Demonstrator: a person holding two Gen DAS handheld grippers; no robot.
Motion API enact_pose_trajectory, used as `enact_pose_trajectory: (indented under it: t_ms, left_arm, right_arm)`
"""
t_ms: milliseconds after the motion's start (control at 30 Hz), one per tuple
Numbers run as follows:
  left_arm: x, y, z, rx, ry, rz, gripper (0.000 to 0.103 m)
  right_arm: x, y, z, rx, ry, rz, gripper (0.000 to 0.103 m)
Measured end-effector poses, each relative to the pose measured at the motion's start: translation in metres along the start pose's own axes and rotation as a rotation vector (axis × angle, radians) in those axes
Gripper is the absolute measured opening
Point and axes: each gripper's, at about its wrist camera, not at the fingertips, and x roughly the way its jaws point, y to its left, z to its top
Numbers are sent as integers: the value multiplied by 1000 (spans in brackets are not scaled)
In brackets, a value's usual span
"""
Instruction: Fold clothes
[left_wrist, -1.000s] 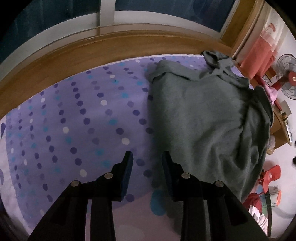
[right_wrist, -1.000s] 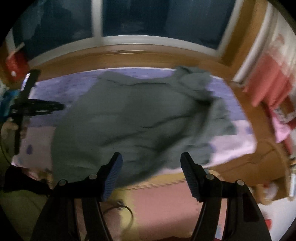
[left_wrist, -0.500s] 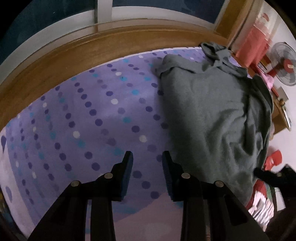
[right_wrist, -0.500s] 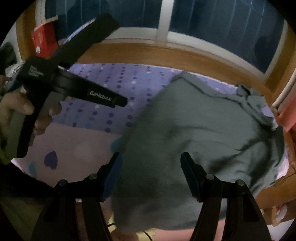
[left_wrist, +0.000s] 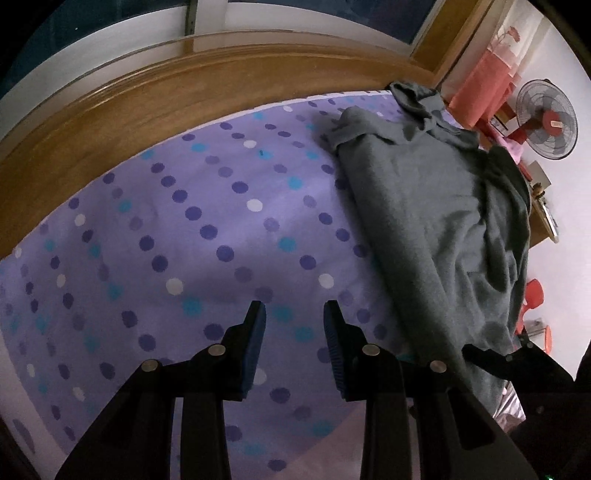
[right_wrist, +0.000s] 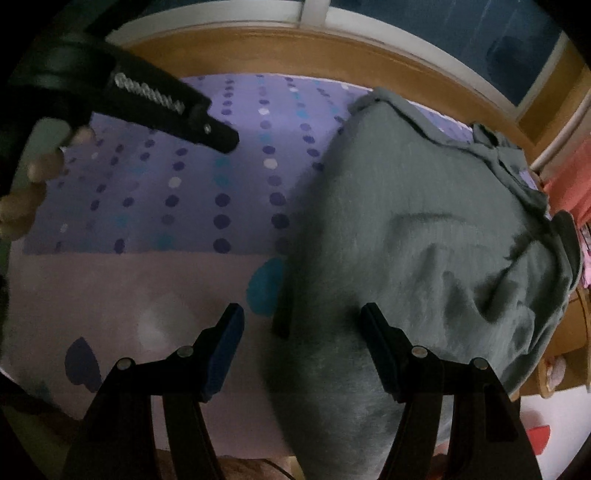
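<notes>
From your left wrist camera, your left gripper (left_wrist: 294, 314) hangs over a purple dotted bedsheet (left_wrist: 192, 236), its two blue-padded jaws a little apart with nothing between them. One grey-green garment (left_wrist: 436, 229) lies spread on the right part of the bed, just right of the gripper and not touching it; its far end is bunched near the wooden bed frame (left_wrist: 147, 103), and its near edge is cut off behind the gripper's black arm. One standing fan (left_wrist: 546, 125) and one coral cloth (left_wrist: 480, 92) show at the far right, small and warped by the lens, and a black tip of your right gripper (left_wrist: 487, 360) pokes in at the lower right. From your right wrist camera, the right gripper (right_wrist: 302, 317) stands spread wide, holding nothing: its right finger is over the garment (right_wrist: 424, 258), its left over the pale band of sheet (right_wrist: 122, 288), the garment's left edge running between them. Your left gripper (right_wrist: 166, 110) crosses the upper left, held by your hand (right_wrist: 40, 173), which is blurred and partly out of frame. The garment's lower hem runs beyond the bottom of the picture.
</notes>
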Motion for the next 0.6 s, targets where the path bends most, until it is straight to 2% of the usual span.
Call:
enact_pose_trajectory:
  t_ms: [233, 267, 300, 367, 433, 500, 600]
  left_arm:
    - [0, 0, 18, 8, -24, -31, 32]
    - [1, 0, 22, 13, -25, -33, 32]
    - [3, -2, 27, 19, -32, -36, 32]
    - [11, -4, 40, 15, -27, -34, 32]
    - [16, -7, 51, 12, -23, -43, 32]
    - [23, -13, 58, 30, -25, -41, 32]
    - [38, -23, 72, 50, -13, -43, 32]
  right_arm:
    - [9, -15, 4, 53, -4, -3, 64]
    - [9, -18, 5, 60, -13, -11, 43]
    - [8, -23, 5, 78, -17, -12, 18]
    - [8, -37, 5, 135, -18, 1, 8]
    - [1, -60, 5, 221, -43, 22, 7]
    - [-11, -90, 4, 322, -86, 7, 6]
    - [-18, -143, 2, 446, -119, -82, 6]
